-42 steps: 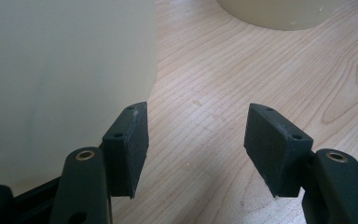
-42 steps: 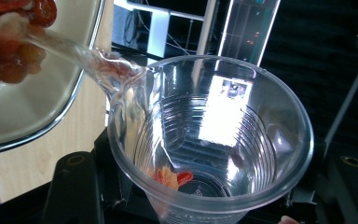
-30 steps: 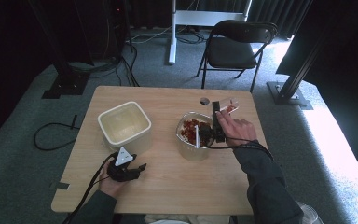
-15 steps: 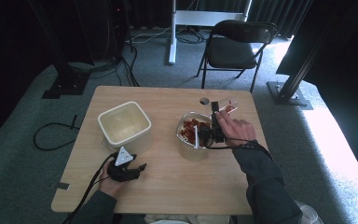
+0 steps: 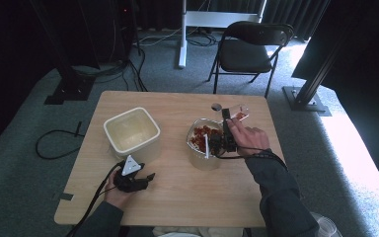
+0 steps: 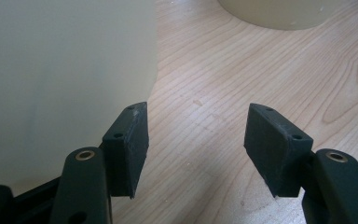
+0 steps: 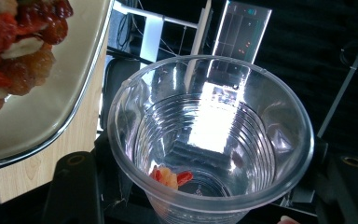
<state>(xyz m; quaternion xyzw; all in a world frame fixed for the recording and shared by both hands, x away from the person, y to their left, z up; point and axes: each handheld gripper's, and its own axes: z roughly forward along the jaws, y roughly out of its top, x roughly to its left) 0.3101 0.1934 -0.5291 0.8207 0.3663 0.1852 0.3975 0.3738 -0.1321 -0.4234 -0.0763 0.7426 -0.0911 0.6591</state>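
the right gripper [image 5: 225, 129] has its jaws clamped on a clear plastic cup [image 7: 209, 140], which sits squarely between them, mouth toward the camera, with a few red and pale fruit pieces [image 7: 171, 177] lying against its lower wall. just to the left of those jaws is the rim of a bowl of fruit [image 7: 51, 116]. the left gripper [image 6: 196, 149] rests on the wooden table [image 6: 242, 70] with its jaws spread and nothing between them; a cream square container [image 6: 65, 79] stands just outside the left jaw.
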